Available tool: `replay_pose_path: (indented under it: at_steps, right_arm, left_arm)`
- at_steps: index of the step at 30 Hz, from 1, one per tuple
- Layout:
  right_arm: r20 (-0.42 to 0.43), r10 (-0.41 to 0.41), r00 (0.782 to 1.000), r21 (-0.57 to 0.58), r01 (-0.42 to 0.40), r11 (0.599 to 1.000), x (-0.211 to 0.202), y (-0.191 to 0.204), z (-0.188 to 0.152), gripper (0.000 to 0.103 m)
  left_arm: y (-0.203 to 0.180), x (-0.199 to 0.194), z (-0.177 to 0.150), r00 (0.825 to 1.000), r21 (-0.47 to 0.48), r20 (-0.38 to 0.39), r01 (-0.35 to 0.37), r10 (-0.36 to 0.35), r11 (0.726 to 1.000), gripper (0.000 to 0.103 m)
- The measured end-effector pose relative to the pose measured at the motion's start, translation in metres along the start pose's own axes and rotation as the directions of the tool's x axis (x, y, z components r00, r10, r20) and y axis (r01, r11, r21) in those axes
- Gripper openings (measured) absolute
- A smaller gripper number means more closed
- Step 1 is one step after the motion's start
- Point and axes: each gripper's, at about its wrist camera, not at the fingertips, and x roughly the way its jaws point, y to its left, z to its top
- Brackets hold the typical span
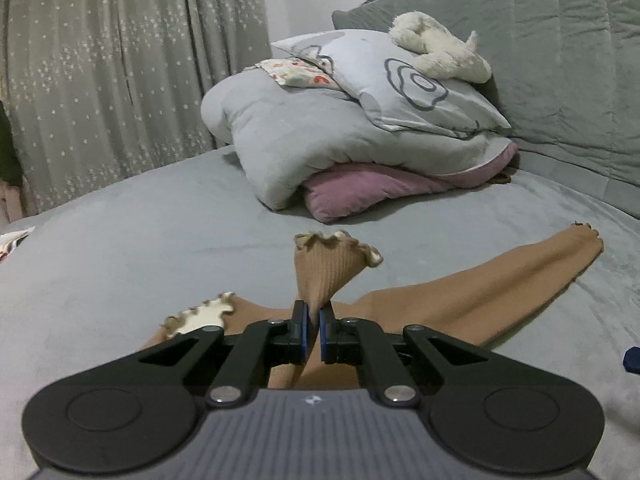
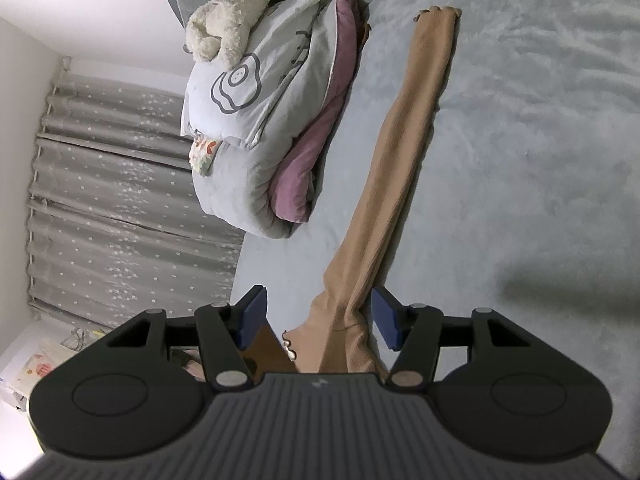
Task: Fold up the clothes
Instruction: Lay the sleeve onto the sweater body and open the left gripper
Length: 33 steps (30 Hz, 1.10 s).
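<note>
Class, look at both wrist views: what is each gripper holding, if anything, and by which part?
The left gripper is shut on the tan top, pinching a frilled sleeve cuff. The right gripper is open and holds nothing.

Soft, even indoor light, moderately bright, no glare. Both views show heavy fisheye bending and dark vignette at the corners. Curtain (image 1: 100,80) lines bow near the frame edge. A blurry dark shadow lies on the bed (image 2: 540,160), right of the right gripper (image 2: 320,316). Slight softness overall; gripper bodies near the lens look unsharp.
</note>
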Motion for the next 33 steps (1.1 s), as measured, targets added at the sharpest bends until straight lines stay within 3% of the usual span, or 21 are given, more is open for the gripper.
replay_pose_path:
  at_steps: [8, 11, 12, 13, 16, 18, 23, 28, 33]
  right_arm:
    - [-0.001, -0.014, 1.0, -0.011, 0.014, 1.0, 0.005, 0.0, 0.0, 0.06]
    - [-0.006, -0.019, 1.0, -0.015, 0.019, 1.0, 0.007, 0.0, -0.001, 0.06]
    - [-0.008, -0.022, 1.0, -0.017, 0.022, 1.0, 0.007, 0.0, -0.001, 0.06]
    - [-0.009, -0.023, 1.0, -0.018, 0.023, 1.0, 0.008, -0.001, -0.001, 0.06]
    - [-0.017, -0.032, 0.999, -0.034, 0.031, 0.999, 0.01, 0.0, -0.002, 0.06]
    - [-0.02, -0.036, 0.999, -0.043, 0.035, 0.998, 0.012, 0.0, -0.002, 0.06]
    - [-0.029, -0.077, 0.997, -0.087, 0.074, 0.994, 0.023, 0.003, -0.007, 0.06]
    - [-0.046, -0.119, 0.992, -0.174, 0.11, 0.979, 0.042, 0.014, -0.021, 0.06]
    - [-0.071, -0.159, 0.985, -0.285, 0.132, 0.949, 0.061, 0.029, -0.032, 0.06]
  left_arm:
    - [-0.002, 0.009, -0.017, 1.0, 0.057, -0.025, 0.014, -0.013, 0.998, 0.006]
    - [0.0, 0.01, -0.021, 0.996, 0.085, -0.055, 0.069, -0.064, 0.994, 0.017]
    - [0.001, 0.007, -0.022, 0.996, 0.094, -0.054, 0.074, -0.069, 0.993, 0.033]
    - [0.005, 0.001, -0.024, 0.996, 0.112, -0.046, 0.077, -0.072, 0.991, 0.04]
    - [0.013, -0.013, -0.029, 0.997, 0.153, -0.028, 0.082, -0.078, 0.985, 0.046]
    - [0.04, -0.034, -0.041, 0.996, 0.139, -0.03, 0.091, -0.088, 0.986, 0.051]
    - [0.116, -0.06, -0.062, 0.998, 0.026, -0.049, 0.051, -0.05, 0.998, 0.052]
    - [0.162, -0.079, -0.08, 0.995, -0.013, -0.065, 0.07, -0.07, 0.997, 0.053]
    - [0.194, -0.076, -0.112, 0.988, 0.099, -0.128, -0.072, 0.084, 0.993, 0.054]
